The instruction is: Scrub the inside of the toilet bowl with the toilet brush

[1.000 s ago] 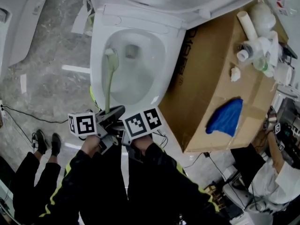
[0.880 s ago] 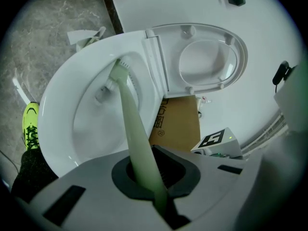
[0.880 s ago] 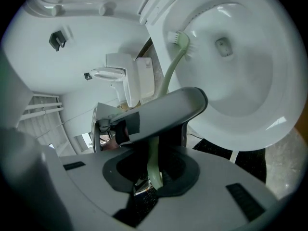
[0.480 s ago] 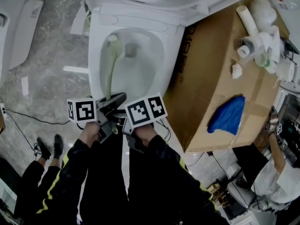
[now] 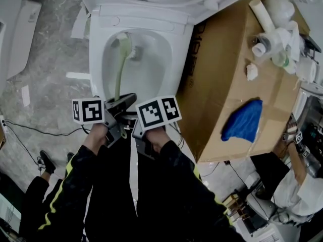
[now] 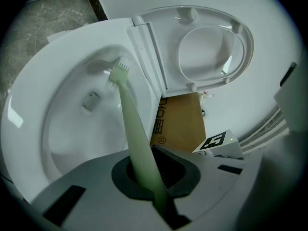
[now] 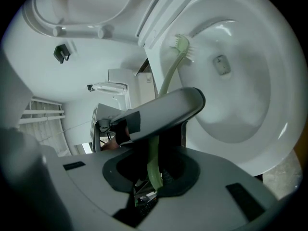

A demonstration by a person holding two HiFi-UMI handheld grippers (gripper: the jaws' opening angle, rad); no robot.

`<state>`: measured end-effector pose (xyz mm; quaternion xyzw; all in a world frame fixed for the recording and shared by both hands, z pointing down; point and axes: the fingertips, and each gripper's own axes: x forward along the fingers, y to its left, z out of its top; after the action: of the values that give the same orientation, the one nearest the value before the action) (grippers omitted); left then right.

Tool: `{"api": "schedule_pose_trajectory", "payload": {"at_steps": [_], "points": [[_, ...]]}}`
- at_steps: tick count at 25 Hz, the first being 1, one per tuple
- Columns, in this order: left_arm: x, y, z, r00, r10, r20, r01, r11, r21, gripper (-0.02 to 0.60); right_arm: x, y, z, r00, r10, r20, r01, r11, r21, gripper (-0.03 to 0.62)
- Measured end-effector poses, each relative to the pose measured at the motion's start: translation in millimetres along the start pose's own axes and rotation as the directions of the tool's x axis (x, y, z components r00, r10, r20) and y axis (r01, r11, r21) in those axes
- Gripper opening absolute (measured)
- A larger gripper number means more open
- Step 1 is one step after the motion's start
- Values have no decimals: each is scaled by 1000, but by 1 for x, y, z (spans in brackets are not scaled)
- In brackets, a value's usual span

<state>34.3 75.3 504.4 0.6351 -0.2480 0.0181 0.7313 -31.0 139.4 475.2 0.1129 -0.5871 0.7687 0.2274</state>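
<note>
On the far left of the head view, a dark shoe (image 5: 45,161) of a second person stands on the grey marbled floor (image 5: 48,74). Next comes the left gripper (image 6: 156,191), whose jaws are pressed onto the handle of the toilet brush (image 5: 119,69). Its own view shows the pale green shaft running straight through the notch between them.

The brush is one slim, slightly curved piece of light green plastic. Its small flat head carries short white bristles. The head lies against the far left wall of the toilet bowl (image 5: 99,59), just under the rim and beside the drain opening (image 5: 137,52).

Only the left gripper view shows the raised seat (image 6: 216,47) face on, with its small bumpers. Just right of the left gripper, the right gripper (image 7: 155,179) also pinches the green handle, lower down. Its view alone shows a grey jaw of the left gripper crossing in front.

Each gripper bears a marker cube (image 5: 158,113) of black and white squares. Further right stands a cardboard box (image 5: 217,79), touching the toilet. The left gripper view catches dark print and a circled R on the box's side, though the characters are too small to read.

Only the head view shows the box top. A blue cloth (image 5: 244,122) lies there, with white pipe pieces (image 5: 272,37) at its far right corner.
</note>
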Motion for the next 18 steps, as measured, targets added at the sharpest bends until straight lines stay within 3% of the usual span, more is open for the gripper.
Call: {"api": "schedule_pose_trajectory", "payload": {"at_steps": [18], "points": [[36, 3, -3, 995, -9, -100, 12, 1000, 28, 11, -14, -23, 17, 990, 49, 134, -62, 994, 94, 64]]}}
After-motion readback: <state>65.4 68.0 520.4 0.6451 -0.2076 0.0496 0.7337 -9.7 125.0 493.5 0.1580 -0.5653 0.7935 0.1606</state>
